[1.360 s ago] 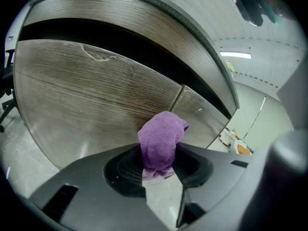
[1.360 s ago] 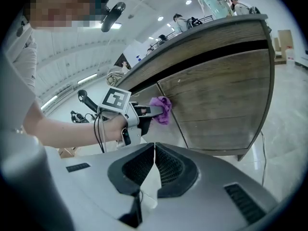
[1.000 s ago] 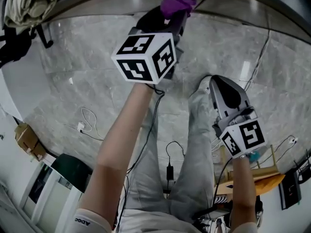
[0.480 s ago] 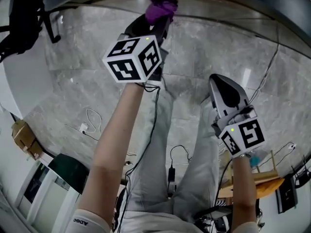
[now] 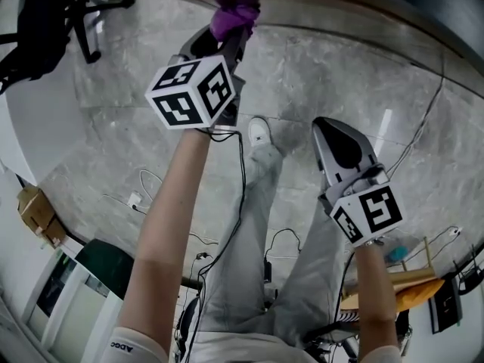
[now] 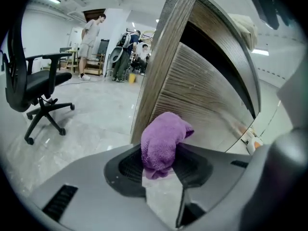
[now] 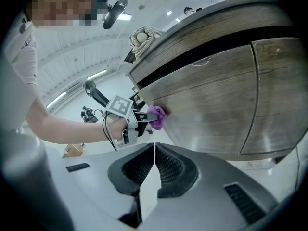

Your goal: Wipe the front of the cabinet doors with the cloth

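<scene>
A purple cloth (image 6: 163, 141) is bunched between the jaws of my left gripper (image 6: 161, 162), which is shut on it. The cloth (image 5: 234, 17) presses against the grey wood-grain cabinet door (image 6: 202, 105) near its left edge. From the right gripper view I see the left gripper (image 7: 127, 117) holding the cloth (image 7: 157, 117) against the door front (image 7: 216, 105). My right gripper (image 7: 154, 170) hangs back from the cabinet, jaws together with nothing between them. In the head view it (image 5: 336, 153) sits low at the right, away from the cabinet.
A black office chair (image 6: 33, 85) stands on the marble floor to the left. A bundle of beige cloth (image 7: 144, 37) lies on the cabinet top. Cables (image 5: 144, 191) and a cardboard box (image 5: 38, 214) lie on the floor behind. People (image 6: 91, 37) stand far off.
My left gripper has slid the cloth leftward along the cabinet front. The right gripper has drifted slightly left and stayed low.
</scene>
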